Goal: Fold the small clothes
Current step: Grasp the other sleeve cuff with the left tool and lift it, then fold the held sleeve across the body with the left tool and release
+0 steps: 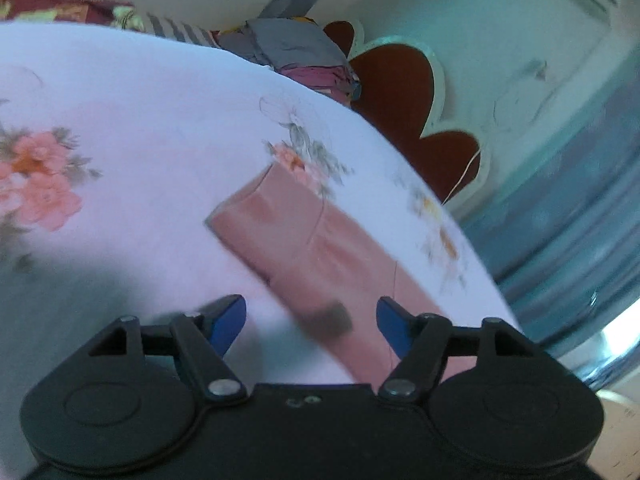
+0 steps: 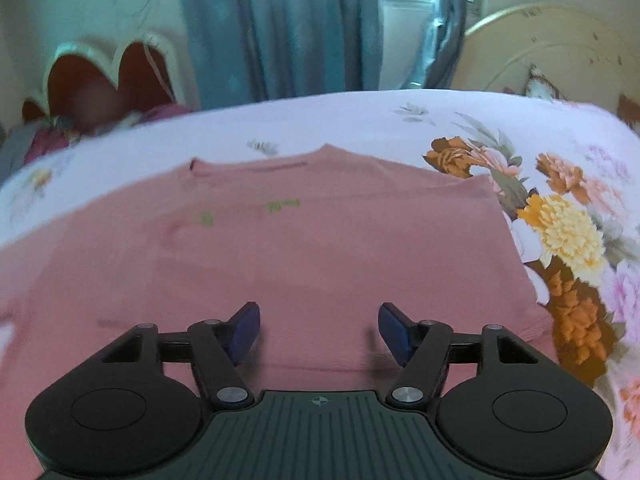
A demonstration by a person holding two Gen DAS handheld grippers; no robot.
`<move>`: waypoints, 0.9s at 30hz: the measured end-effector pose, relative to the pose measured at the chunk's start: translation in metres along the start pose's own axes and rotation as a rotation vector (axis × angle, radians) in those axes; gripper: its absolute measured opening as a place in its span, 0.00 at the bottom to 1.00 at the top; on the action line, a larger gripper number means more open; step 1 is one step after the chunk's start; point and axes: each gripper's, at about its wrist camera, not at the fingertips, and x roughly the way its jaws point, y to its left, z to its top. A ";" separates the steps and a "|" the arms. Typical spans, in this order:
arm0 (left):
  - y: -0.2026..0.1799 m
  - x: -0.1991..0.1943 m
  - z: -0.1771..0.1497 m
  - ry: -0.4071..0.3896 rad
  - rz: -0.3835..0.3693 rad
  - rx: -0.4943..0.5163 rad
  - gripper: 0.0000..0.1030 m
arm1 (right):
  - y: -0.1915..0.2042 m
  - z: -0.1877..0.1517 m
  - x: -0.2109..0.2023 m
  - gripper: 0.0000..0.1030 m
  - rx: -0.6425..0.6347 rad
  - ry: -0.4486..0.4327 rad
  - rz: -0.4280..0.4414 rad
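A pink garment (image 2: 304, 252) lies flat on a floral bedsheet (image 2: 400, 120), its neckline toward the far side and small green lettering across the chest. In the right wrist view my right gripper (image 2: 319, 328) hovers over its near part, jaws open, nothing between the blue pads. In the left wrist view the same pink garment (image 1: 320, 248) appears as a folded strip running toward the bed's edge. My left gripper (image 1: 312, 322) stands open above its near end, with a dark blurred patch between the fingers; the pads do not press on the cloth.
A pile of grey and maroon clothes (image 1: 296, 56) sits at the far side of the bed. A red and cream scalloped headboard (image 1: 404, 92), blue curtains (image 2: 280, 28) and a second cream headboard (image 2: 552, 52) stand beyond the bed's edge.
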 end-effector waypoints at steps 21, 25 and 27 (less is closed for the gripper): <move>-0.286 -0.007 -0.172 0.214 -0.467 0.713 0.11 | -0.049 0.012 0.003 0.63 0.085 -0.010 -0.019; -0.349 -0.007 -0.247 0.323 -0.533 0.808 0.11 | -0.072 0.018 -0.001 0.63 0.133 -0.024 -0.003; -0.369 0.000 -0.287 0.400 -0.542 0.844 0.11 | -0.087 0.021 -0.004 0.63 0.166 -0.025 0.025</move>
